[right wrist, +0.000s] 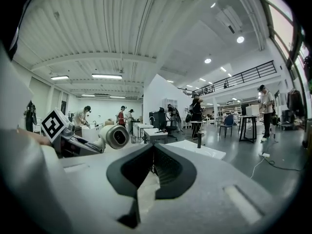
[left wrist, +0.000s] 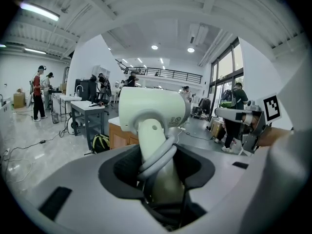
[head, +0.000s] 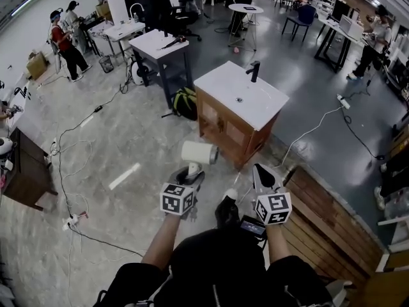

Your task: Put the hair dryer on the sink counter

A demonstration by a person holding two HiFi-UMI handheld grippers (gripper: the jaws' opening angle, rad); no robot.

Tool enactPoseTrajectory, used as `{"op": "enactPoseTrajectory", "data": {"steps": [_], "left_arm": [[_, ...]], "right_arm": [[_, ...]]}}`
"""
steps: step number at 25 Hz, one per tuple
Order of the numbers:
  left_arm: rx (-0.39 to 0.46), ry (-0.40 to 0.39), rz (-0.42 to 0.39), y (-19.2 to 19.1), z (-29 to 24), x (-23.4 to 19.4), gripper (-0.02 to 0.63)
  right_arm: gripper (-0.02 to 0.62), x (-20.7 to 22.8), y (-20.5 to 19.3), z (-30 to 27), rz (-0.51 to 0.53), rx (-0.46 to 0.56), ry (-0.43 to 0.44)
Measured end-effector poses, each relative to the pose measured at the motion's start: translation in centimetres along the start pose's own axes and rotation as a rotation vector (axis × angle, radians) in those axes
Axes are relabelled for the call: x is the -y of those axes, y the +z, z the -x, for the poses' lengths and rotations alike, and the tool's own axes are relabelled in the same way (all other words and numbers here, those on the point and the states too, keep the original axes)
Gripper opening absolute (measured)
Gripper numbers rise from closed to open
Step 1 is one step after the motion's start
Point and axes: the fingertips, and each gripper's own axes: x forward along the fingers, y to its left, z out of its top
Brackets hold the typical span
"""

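The left claw (head: pixel 190 176) is clamped on the hair dryer (head: pixel 199 152). Its pads press either side of the pale handle, and the grey cord (left wrist: pixel 158 155) is looped round the handle between them. The dryer's white barrel sits crosswise above the claw's tips, held clear of every surface, with one round end turned toward the right claw (right wrist: pixel 153 147). That claw is beside the left one, to its right and apart from it. Its jaws are pressed together at the tips and pinch nothing. From its own camera the dryer's round end shows just to its left, next to the left claw's marker cube (right wrist: pixel 52 124). Under and to the right of the right claw lies a slatted wooden platform (head: pixel 323 219). Off to the left of the left claw, a power strip (head: pixel 71 221) and loose cables lie on the concrete floor. Ahead of both claws, well apart from them and from the dryer, stands the sink counter (head: pixel 265 101). It is a wooden cabinet with a white top, and a black faucet (head: pixel 255 71) stands upright near its far edge. A black-and-green backpack (head: pixel 185 102) rests on the floor against the cabinet's far left side. Farther ahead of the left claw is a white-topped table (head: pixel 156 43) on dark legs. Beyond it, far to the left, people (head: pixel 64 40) stand at workbenches, and another person (head: pixel 377 34) stands far off to the right of the right claw.
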Motion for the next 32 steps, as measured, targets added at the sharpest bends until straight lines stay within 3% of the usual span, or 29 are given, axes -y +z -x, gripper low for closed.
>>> {"op": "enactPoseTrajectory", "data": {"steps": [9,19,32], "left_arm": [[-0.030,-0.002,-0.008,3.8,-8.2,-3.4,0.193],[-0.066,0.019,0.040,8.7,-17.9,-7.7,0.193],[-0.123,0.036,0.057,13.1,-28.1,-11.8,0.193]], "right_arm": [[0.005,5.6,0.2,-8.3,-0.029,-0.014,0.004],[0.005,13.0,2.0,-18.7,-0.045,-0.053,0.028],[0.005,19.7,1.8,-28.9,-0.088,-0.089,0.053]]}}
